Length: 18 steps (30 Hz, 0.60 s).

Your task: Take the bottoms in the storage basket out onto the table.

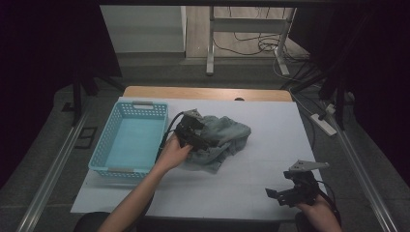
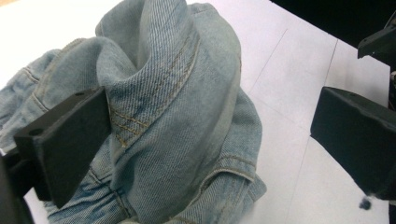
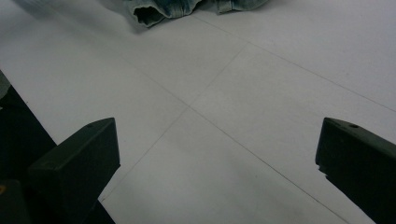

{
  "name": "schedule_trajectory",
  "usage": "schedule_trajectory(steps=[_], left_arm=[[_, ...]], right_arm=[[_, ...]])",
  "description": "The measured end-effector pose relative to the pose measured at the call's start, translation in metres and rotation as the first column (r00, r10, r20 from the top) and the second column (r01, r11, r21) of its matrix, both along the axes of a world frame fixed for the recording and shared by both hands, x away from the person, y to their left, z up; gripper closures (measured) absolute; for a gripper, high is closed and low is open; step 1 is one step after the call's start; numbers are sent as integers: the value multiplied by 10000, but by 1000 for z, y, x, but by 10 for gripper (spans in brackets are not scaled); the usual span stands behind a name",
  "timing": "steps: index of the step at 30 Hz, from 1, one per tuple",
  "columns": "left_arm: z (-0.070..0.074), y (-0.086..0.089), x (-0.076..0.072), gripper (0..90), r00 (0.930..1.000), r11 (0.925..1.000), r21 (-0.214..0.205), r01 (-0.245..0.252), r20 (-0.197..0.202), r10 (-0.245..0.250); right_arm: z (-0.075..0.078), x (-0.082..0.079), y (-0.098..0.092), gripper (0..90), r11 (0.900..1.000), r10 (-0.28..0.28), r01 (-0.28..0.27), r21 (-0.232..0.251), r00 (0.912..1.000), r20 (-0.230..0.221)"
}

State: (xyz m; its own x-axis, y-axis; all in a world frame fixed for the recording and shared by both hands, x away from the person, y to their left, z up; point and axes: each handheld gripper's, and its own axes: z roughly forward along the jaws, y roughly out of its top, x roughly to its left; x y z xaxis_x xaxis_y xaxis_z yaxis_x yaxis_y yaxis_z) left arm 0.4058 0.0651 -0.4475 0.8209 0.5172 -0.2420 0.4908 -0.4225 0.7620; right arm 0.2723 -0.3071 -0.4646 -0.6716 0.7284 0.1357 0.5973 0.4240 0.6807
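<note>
Lying in a soft heap in the middle of the white tabletop is a pair of light blue jeans, just beside a blue basket. The left tongs are down at the heap with their jaws spread wide, one jaw touching a fold of the cloth. The right tongs rest near the front edge of the tabletop, well apart from the jeans, jaws spread wide too.

High view looks down the table; gripper views sit close, sharing the denim garment.
</note>
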Motion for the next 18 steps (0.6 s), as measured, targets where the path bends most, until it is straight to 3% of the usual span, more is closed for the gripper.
schedule_trajectory(steps=[18], left_arm=[[2, 6, -12, 0, 9998, 9996, -267, 134, -127, -138]], right_arm=[[0, -1, 0, 1, 10000, -5, 4, 67, 10000, 55]])
